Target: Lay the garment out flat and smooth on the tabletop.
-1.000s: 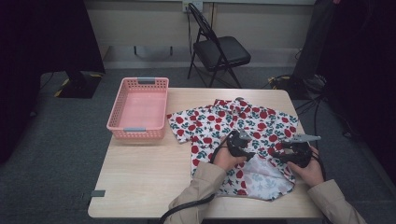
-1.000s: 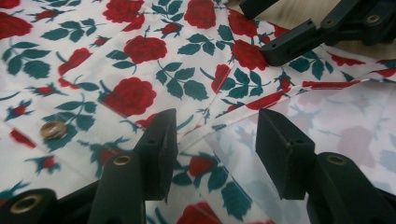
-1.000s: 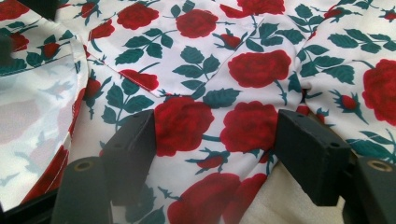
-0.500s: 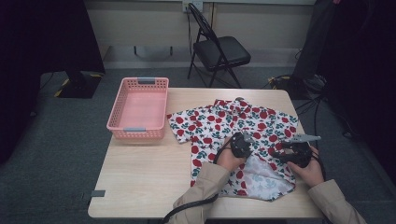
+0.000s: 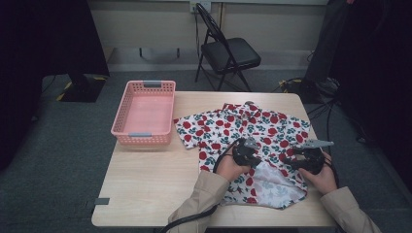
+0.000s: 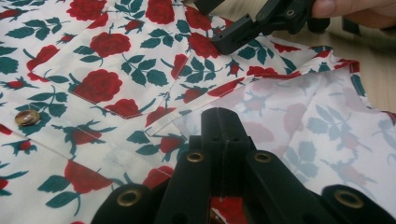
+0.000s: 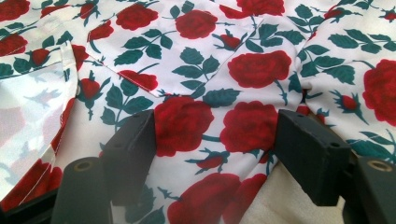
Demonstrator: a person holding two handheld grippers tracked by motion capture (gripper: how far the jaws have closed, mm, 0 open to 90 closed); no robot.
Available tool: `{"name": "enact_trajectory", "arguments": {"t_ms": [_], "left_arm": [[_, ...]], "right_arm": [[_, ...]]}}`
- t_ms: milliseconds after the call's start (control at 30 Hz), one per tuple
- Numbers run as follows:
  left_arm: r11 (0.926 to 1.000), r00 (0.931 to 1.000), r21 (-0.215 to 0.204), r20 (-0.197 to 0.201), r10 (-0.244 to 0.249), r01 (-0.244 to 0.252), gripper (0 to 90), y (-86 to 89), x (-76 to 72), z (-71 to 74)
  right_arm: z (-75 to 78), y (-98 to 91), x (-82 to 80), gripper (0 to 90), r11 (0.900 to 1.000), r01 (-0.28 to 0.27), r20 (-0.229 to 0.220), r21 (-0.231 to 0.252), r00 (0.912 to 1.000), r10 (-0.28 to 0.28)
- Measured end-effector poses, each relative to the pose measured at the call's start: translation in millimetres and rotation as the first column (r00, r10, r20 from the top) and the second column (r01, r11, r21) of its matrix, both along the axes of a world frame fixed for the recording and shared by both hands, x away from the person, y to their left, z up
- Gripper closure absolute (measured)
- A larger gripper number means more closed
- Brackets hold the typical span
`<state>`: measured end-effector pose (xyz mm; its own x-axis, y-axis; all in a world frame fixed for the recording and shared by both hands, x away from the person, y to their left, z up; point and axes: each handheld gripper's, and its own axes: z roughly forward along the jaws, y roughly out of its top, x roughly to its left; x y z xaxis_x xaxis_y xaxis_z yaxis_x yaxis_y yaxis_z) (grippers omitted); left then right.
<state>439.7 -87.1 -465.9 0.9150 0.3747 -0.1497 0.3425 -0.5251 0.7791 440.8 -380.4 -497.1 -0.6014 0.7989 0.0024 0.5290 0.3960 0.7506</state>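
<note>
A white shirt printed with red roses [image 5: 252, 121] lies spread on the right half of the table. Its near hem is turned up, so the pale inside [image 5: 274, 182] shows. My left gripper [image 5: 252, 156] rests on the shirt's middle, and in the left gripper view the left gripper [image 6: 222, 119] is shut, with red cloth pinched between the jaws beside the folded flap [image 6: 303, 116]. My right gripper [image 5: 296, 156] sits at the shirt's right side. In the right gripper view the right gripper [image 7: 219, 149] is open, its jaws wide apart over the rose fabric [image 7: 210, 70].
A pink plastic basket [image 5: 143, 134] stands at the table's back left. Bare tabletop [image 5: 155, 184] stretches in front of it. A black folding chair [image 5: 228, 48] stands beyond the table's far edge, and cables lie on the floor at right.
My left gripper has shifted slightly to the right and back on the shirt. The right gripper has hardly moved, and the hem stays turned up.
</note>
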Motion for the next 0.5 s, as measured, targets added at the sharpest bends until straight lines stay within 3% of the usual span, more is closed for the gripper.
{"name": "enact_trajectory", "arguments": {"t_ms": [67, 133, 167, 267, 400, 467, 500], "left_arm": [[1.0, 1.0, -0.006, 0.005, 0.004, -0.004, 90.0, 1.5, -0.1, 0.3], [0.9987, 0.9976, -0.022, 0.05, 0.047, -0.046, 90.0, 3.1, 3.1, -1.6], [0.9962, 0.9947, -0.035, 0.061, 0.082, -0.08, 85.3, 3.1, 6.7, -3.9], [0.99, 0.9877, -0.016, 0.068, 0.141, -0.14, 62.1, -1.2, 14.9, -12.8], [0.992, 0.9909, 0.018, 0.051, 0.124, -0.125, 57.9, -13.0, 16.9, -28.6], [0.9925, 0.9908, 0.052, 0.084, 0.106, -0.11, 58.8, -18.7, 13.6, -30.3], [0.9926, 0.9911, 0.076, 0.101, 0.086, -0.094, 66.3, -20.2, 11.7, -28.9]], "right_arm": [[0.0, 0.0, 0.0, 29.2, 1.0, 0.0, 0.0, 0.0, 1.0, 0.0], [0.0, 0.0, 0.0, 29.2, 1.0, 0.0, 0.0, 0.0, 1.0, 0.0], [0.0, 0.0, 0.0, 29.2, 1.0, 0.0, 0.0, 0.0, 1.0, 0.0], [0.0, 0.0, 0.0, 29.2, 1.0, 0.0, 0.0, 0.0, 1.0, 0.0], [0.0, -0.1, 0.0, 29.2, 1.0, 0.0, 0.0, 0.0, 1.0, 0.0], [0.0, -0.1, 0.1, 29.2, 1.0, 0.0, 0.0, 0.0, 1.0, 0.0], [0.0, -0.1, 0.1, 29.2, 1.0, 0.0, 0.0, 0.0, 1.0, 0.0]]}}
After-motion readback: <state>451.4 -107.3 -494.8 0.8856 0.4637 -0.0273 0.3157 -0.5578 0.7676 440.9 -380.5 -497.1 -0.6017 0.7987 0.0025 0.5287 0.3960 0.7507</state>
